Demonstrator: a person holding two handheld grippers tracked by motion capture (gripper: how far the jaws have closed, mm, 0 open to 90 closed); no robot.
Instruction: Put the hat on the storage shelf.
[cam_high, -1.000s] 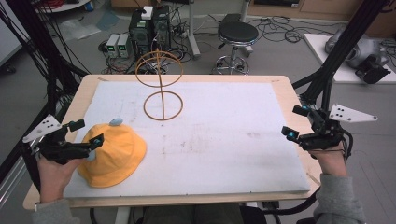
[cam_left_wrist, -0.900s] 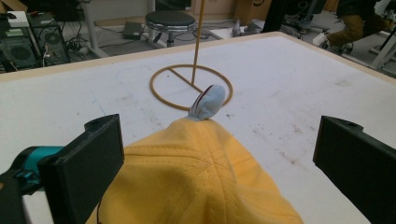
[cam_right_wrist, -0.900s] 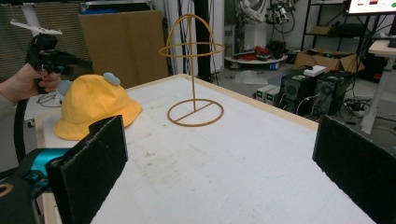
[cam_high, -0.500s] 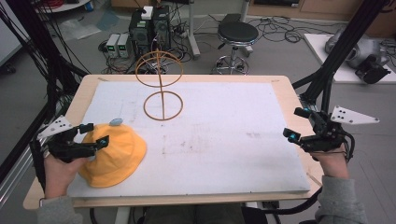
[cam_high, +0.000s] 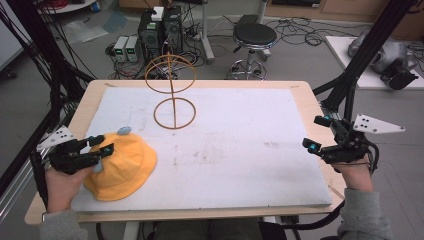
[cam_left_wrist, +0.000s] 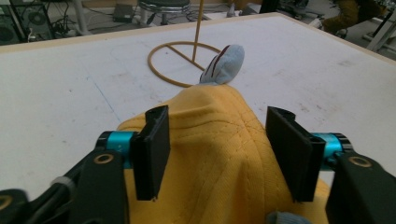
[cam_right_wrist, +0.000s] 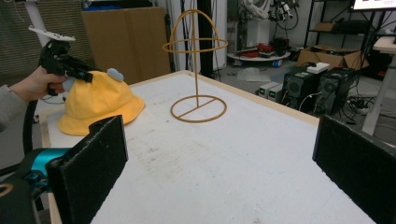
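Note:
A yellow bucket hat (cam_high: 122, 165) with small pale blue ears (cam_left_wrist: 224, 65) lies on the white table top at the front left. My left gripper (cam_high: 101, 146) is open at the hat's left side, and in the left gripper view its jaws stand apart on either side of the crown (cam_left_wrist: 219, 140). A golden wire hat stand (cam_high: 172, 95) with a round base and domed top stands at the back middle. My right gripper (cam_high: 317, 135) hovers open over the table's right edge with nothing between its jaws. The hat (cam_right_wrist: 100, 105) and stand (cam_right_wrist: 196, 60) also appear in the right gripper view.
The white mat (cam_high: 240, 145) covers a wooden table (cam_high: 305, 85). Behind the table stand computer towers (cam_high: 160, 27) and a black stool (cam_high: 254, 37). Black frame poles (cam_high: 360, 60) rise at both sides. Cardboard boxes (cam_right_wrist: 327, 58) sit on the floor beyond.
My left gripper has slid right along the table onto the hat's left side. The right gripper has barely moved.

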